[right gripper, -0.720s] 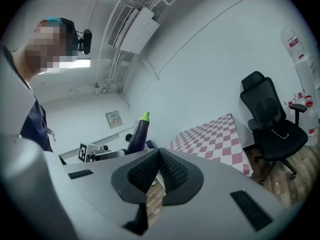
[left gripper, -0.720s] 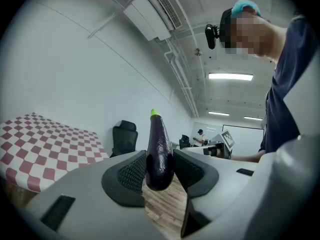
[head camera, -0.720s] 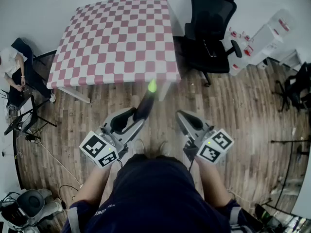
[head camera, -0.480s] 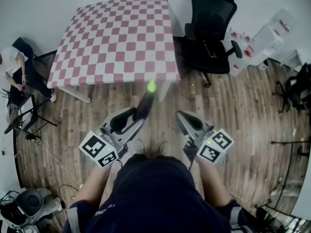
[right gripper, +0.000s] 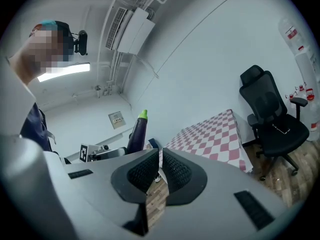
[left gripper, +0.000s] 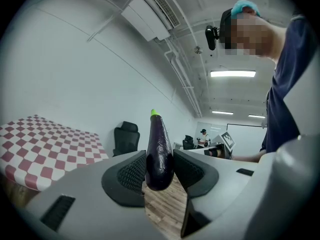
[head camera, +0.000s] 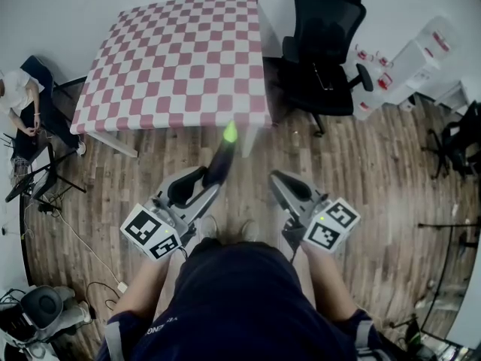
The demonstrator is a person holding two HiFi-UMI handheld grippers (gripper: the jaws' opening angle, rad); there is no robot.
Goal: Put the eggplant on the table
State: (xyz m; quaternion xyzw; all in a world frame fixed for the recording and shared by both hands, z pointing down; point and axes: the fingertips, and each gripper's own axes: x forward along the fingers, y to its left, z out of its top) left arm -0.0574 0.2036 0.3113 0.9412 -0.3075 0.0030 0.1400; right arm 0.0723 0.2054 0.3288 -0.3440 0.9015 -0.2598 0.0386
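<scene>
Now standing on the wood floor (head camera: pixel 361 171) short of the checked table (head camera: pixel 180 59), both forearms stretched forward and low from the waist. Holding the left tongs (head camera: pixel 204 179) about level, aimed toward the table's near edge, marker cube (head camera: pixel 152 232) back by the hand. Clamped there on the eggplant (left gripper: pixel 160 154): gripped at its thick dark lower end between the two ribbed pads (left gripper: pixel 134 173), sticking out past the tips with the green stem (head camera: pixel 231 132) foremost, up in the air over the floor just short of the table's edge, not yet resting on the cloth. Holding the right tongs (head camera: pixel 289 190) alongside, apart from the left, tipped very slightly down and likewise pointed at the table. Closed to a thin slit there, with nothing between the pads but a glimpse of floor. Beyond, just right of the table, a black office chair (head camera: pixel 323 43); off to the far left, a seated person (head camera: pixel 19 104).
</scene>
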